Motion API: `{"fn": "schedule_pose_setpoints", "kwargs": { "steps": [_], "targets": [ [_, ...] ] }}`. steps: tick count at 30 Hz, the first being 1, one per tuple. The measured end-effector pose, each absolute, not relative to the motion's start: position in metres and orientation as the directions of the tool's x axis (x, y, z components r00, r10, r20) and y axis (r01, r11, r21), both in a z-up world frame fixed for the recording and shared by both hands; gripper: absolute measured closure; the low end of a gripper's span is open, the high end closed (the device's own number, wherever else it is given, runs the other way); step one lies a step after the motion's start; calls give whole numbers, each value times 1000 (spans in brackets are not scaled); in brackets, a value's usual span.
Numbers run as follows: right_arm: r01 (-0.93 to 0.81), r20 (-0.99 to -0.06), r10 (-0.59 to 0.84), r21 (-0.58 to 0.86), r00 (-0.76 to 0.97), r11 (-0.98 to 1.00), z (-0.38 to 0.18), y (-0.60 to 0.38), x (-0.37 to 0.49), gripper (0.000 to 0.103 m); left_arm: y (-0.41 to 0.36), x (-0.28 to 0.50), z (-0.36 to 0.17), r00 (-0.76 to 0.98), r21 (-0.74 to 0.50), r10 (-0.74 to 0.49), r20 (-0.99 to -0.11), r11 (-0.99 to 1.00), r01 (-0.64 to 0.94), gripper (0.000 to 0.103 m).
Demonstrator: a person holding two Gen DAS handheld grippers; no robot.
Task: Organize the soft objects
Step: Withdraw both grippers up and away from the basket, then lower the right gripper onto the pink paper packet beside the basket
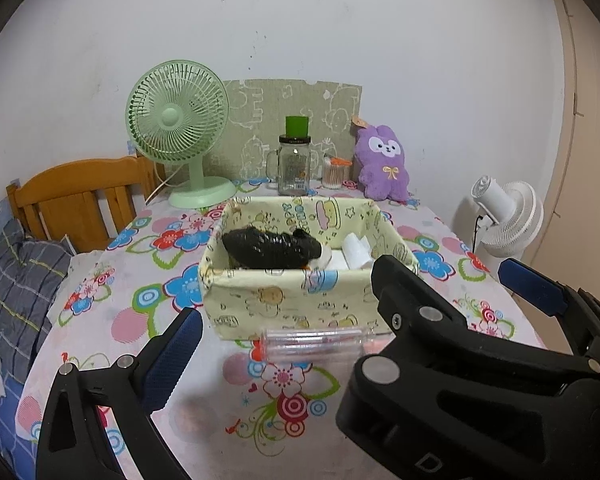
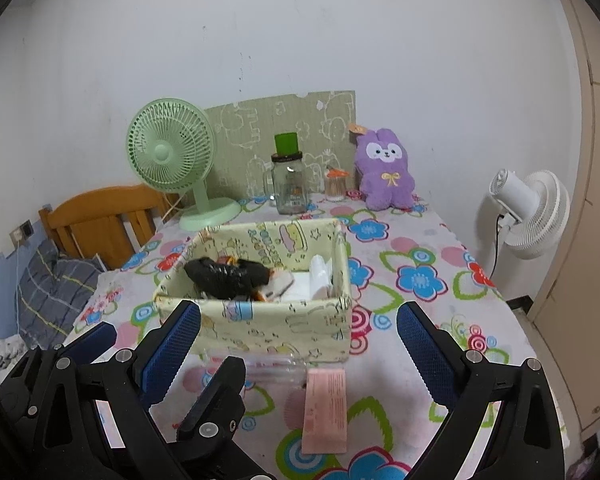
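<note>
A pale yellow cartoon-print fabric basket (image 1: 300,300) (image 2: 268,324) stands mid-table. Inside lie a black crinkled bag (image 1: 270,246) (image 2: 228,276) and white tissue packs (image 1: 356,254) (image 2: 320,276). A purple plush rabbit (image 1: 382,164) (image 2: 386,170) leans against the back wall. My left gripper (image 1: 300,336) is open just short of the basket's front. My right gripper (image 2: 298,314) is open too, close beside it, and shows in the left wrist view (image 1: 444,272). Nothing is between either pair of fingers.
A clear plastic case (image 1: 312,340) and a pink packet (image 2: 326,412) lie before the basket. At the back stand a green fan (image 1: 178,120), a glass jar (image 1: 294,164) and a swab pot (image 1: 334,174). A white fan (image 2: 532,212) stands right, a wooden headboard (image 1: 80,196) left.
</note>
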State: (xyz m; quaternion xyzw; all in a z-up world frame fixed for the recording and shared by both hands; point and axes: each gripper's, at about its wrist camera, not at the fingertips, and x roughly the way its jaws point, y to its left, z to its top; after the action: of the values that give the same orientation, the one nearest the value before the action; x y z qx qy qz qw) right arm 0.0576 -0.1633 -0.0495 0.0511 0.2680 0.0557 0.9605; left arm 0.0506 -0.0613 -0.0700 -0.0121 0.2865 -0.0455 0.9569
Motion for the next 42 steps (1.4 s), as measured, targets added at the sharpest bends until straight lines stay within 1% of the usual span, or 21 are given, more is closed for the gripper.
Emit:
{"fn": "schedule_pose_setpoints", "kwargs": {
  "steps": [12,28,34,39,41,42],
  "targets": [
    [-61,-539,128,140,833,988,-77,-168,51,3,-66,49,-96,803,-49,-112,-586,993,103,0],
    [-31,-646,133,166,752,986,-124,-168,71,3,-66,65,-139,733,-28,-103,-673,993,114,1],
    [-25,-690,128,158,712,987,-140,-165,79,10,-66,71,-151,708,-20,-94,-700,993,112,1],
    [-8,-717,130,171,685,985,-151,-166,86,12,-66,76,-159,689,-18,-89,-720,994,110,1],
    [-5,-726,126,167,676,986,-155,-165,89,18,-65,78,-161,683,-13,-83,-726,994,107,1],
    [-5,-732,124,162,670,987,-156,-164,90,19,-65,79,-163,679,-10,-80,-730,994,106,1]
  ]
}}
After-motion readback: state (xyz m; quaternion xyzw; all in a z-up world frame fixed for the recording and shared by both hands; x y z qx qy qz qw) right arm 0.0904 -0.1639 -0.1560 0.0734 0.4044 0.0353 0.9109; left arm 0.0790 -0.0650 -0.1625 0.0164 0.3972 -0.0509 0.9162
